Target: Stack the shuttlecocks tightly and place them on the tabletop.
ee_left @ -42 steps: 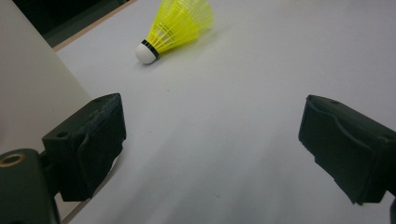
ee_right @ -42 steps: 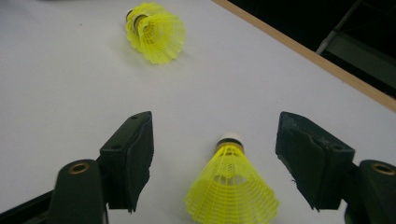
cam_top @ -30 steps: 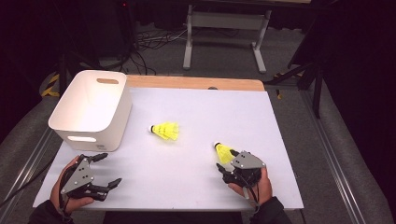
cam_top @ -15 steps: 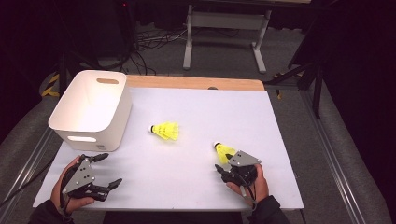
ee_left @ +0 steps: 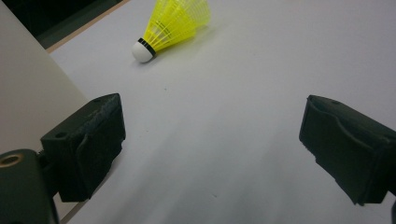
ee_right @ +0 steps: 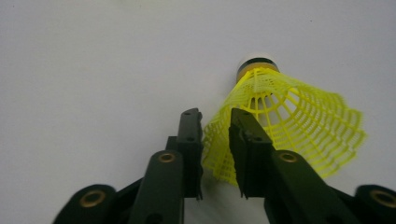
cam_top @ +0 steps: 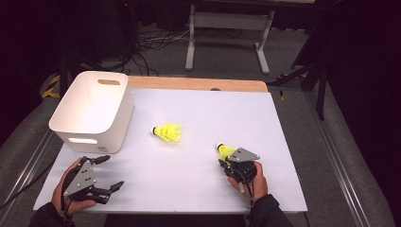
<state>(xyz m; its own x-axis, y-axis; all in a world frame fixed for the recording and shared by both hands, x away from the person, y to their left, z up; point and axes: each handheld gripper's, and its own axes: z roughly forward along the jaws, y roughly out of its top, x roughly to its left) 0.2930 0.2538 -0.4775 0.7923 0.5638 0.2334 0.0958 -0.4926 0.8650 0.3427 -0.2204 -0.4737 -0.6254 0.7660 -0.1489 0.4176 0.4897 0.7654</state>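
Two yellow shuttlecocks lie on the white table. One shuttlecock rests in the middle, its white cork pointing left; in the left gripper view this shuttlecock is far ahead. My left gripper sits at the near left corner, jaws wide open with bare table between them. The other shuttlecock lies at the near right. My right gripper has just been closing its jaws, and they now pinch the near edge of that shuttlecock's mesh skirt.
A white plastic bin with handle slots stands at the left, just beyond my left gripper; its wall shows beside the left jaw. A wooden strip runs along the table's far edge. The dark floor with a metal stand lies beyond.
The right gripper crept forward and lower onto the near shuttlecock, and its jaws narrowed around the skirt. The left gripper and the middle shuttlecock stayed where they were.
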